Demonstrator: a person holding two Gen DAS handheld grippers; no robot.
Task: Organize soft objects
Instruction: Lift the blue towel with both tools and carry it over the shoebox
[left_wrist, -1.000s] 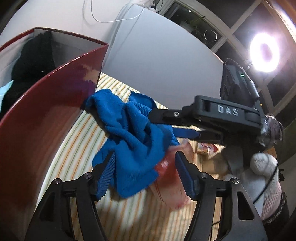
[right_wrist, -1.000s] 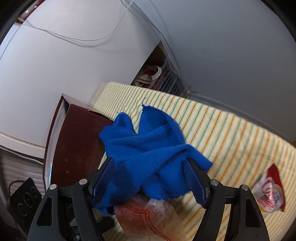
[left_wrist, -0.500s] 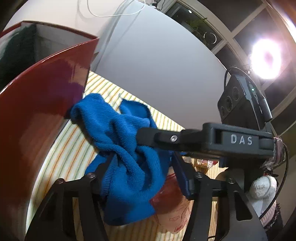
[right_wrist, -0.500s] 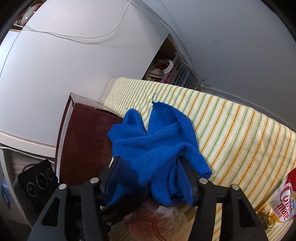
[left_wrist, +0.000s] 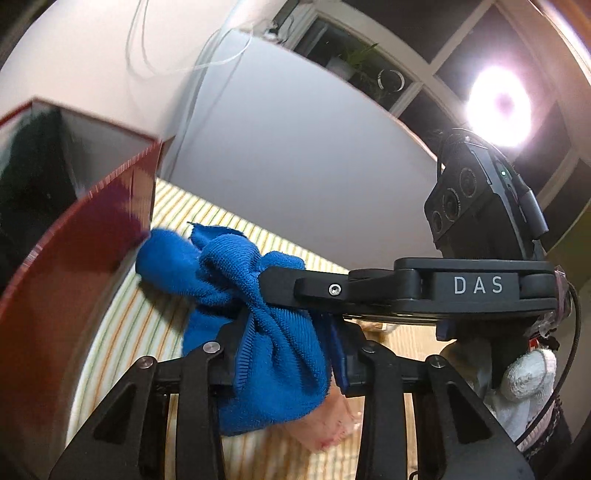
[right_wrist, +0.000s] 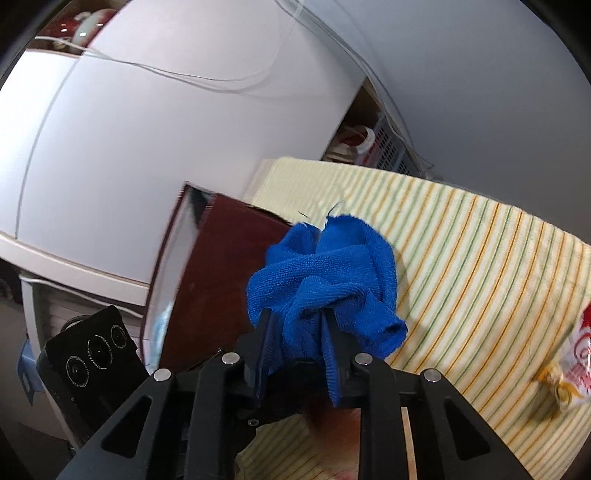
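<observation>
A crumpled blue cloth (left_wrist: 258, 295) hangs just above the striped mat (left_wrist: 122, 325), next to the dark red box (left_wrist: 74, 258). My left gripper (left_wrist: 286, 354) is closing, and its pads squeeze the lower bunch of the cloth. In the right wrist view the same blue cloth (right_wrist: 325, 273) is gathered between the pads of my right gripper (right_wrist: 297, 332), whose jaws are also closing on it. The right gripper's black body (left_wrist: 476, 286) crosses the left wrist view from the right. Both grips meet at the cloth's middle.
The red box (right_wrist: 221, 266) stands open at the mat's left end, with something dark (left_wrist: 26, 177) inside. A pinkish plastic bag (left_wrist: 325, 424) lies under the cloth. A white soft item (left_wrist: 528, 373) sits to the right. A snack packet (right_wrist: 576, 354) lies on the striped mat (right_wrist: 480, 258).
Both pairs of jaws have narrowed from wide apart to pinching the blue cloth. The cloth has bunched up and lifted a little off the mat.
</observation>
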